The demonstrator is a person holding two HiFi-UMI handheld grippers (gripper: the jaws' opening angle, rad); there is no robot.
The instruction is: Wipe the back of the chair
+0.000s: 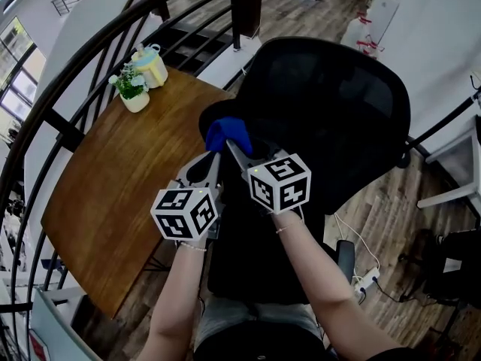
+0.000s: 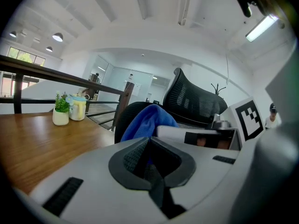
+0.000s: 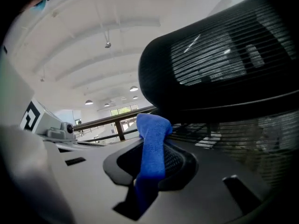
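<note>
A black mesh office chair fills the middle and right of the head view; its back also shows in the left gripper view and looms close in the right gripper view. My right gripper is shut on a blue cloth, held at a black rounded part of the chair just left of the mesh back. My left gripper sits close beside the right one with its jaws together and nothing between them. The cloth bunches just beyond it.
A wooden table stands left of the chair, carrying a small potted plant and a yellow jar. A dark curved railing runs along its far side. A power strip lies on the floor at the right, near a white desk.
</note>
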